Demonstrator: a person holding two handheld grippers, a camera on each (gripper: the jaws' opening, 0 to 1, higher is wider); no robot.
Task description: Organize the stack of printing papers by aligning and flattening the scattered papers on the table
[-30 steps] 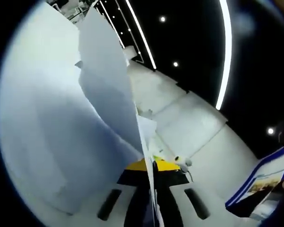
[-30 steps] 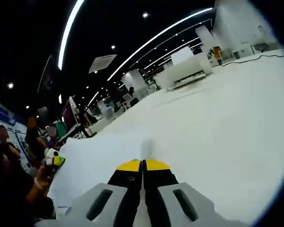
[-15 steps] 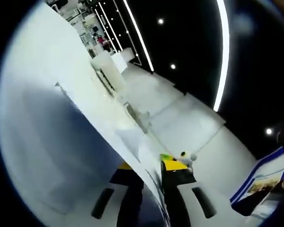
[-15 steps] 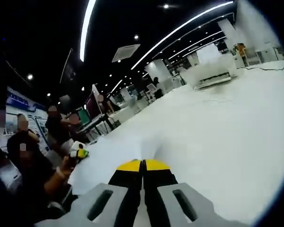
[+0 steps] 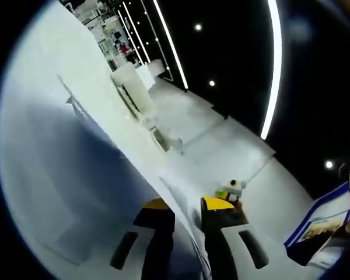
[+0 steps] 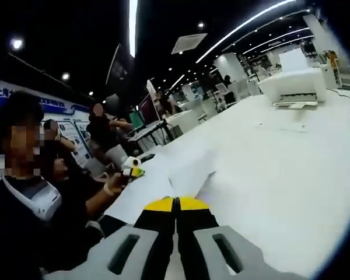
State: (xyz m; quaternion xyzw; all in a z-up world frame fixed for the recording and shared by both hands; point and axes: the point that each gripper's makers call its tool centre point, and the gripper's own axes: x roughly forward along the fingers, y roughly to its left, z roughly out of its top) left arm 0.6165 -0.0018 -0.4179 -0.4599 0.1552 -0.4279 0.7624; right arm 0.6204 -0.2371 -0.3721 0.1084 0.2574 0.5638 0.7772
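White table (image 6: 291, 169) bears papers (image 6: 163, 186), printer (image 6: 294, 87) beyond; left fingers (image 5: 217, 204) apart, right fingers (image 6: 191, 204) together.

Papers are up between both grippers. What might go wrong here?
1. The left gripper has its jaws apart around the paper edge; sheets might slip out.
2. The right gripper looks shut on the papers, so a hard pull may crease them.

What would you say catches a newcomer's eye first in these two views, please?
In the left gripper view, white paper sweeps across the frame, its edge between the parted left tongs. In the right gripper view, the right tongs are pressed shut over white sheets, with a printer far behind.
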